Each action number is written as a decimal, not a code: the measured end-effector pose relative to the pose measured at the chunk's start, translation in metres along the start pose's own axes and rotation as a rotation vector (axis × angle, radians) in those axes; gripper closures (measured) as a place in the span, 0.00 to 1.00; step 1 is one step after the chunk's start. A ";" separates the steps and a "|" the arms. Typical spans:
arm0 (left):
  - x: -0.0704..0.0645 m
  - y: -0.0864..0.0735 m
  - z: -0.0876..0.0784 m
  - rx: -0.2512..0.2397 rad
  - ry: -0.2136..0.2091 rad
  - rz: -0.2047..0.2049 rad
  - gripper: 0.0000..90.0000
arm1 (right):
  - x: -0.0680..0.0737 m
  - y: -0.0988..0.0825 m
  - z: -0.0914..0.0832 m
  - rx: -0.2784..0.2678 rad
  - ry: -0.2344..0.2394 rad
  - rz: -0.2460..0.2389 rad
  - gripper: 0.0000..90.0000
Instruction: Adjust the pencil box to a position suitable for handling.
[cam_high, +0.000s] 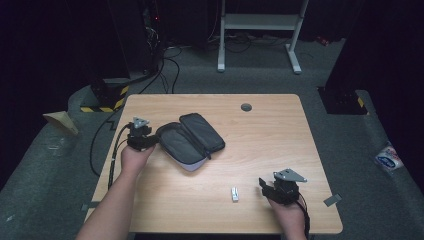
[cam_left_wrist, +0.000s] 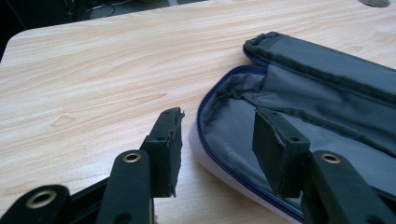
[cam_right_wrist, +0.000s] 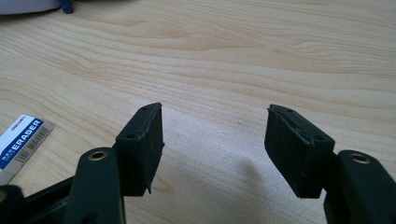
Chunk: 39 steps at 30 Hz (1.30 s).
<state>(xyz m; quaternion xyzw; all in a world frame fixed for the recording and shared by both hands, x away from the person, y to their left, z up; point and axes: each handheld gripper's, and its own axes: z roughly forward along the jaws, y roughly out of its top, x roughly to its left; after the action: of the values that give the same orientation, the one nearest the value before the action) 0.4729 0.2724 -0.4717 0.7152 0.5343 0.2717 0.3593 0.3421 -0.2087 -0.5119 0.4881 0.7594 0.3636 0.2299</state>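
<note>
At the left edge of the table (cam_high: 280, 107), the left gripper (cam_high: 150, 142) is sitting right up against the near end of the open pencil case (cam_high: 192, 140). In the left gripper view, its jaws are straddling the case's blue zipper rim (cam_left_wrist: 205, 135): one pad outside on bare wood, the other inside over the grey lining. They're about half open w/ the rim betw them, but the pads aren't pressing on it yet afaict, so nothing's actually gripped.

Key thing imo: the case is lying directly ahead of that claw, long axis running diagonally up and away toward the table's middle, both halves flopped open side by side. So the left hand is way nearer, basically touching, and the coming move prob depends on pinching that rim to hold or steady the case.

Right gripper (cam_high: 272, 189) is hanging out near the front right of the table, jaws moderately wide and empty, just wood betw them. The small white eraser (cam_high: 234, 194) is lying just beside it toward the left, label readable at the edge of the right gripper view (cam_right_wrist: 21, 140). Eraser's well apart from the case, so the right hand is the closer one for picking it up.
</note>
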 end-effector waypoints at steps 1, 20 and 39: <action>0.002 -0.001 0.003 0.003 0.002 -0.004 0.60 | 0.001 0.000 -0.001 -0.003 0.000 0.004 0.41; 0.008 0.010 0.023 0.102 -0.013 0.023 0.79 | 0.005 -0.003 0.000 0.005 0.013 -0.001 0.42; -0.016 -0.027 -0.006 0.059 -0.114 0.047 0.92 | 0.013 -0.001 0.004 0.004 0.028 0.002 0.43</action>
<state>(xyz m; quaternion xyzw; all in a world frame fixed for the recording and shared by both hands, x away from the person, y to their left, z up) 0.4485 0.2625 -0.4904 0.7520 0.5039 0.2231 0.3616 0.3389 -0.1960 -0.5150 0.4842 0.7627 0.3692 0.2179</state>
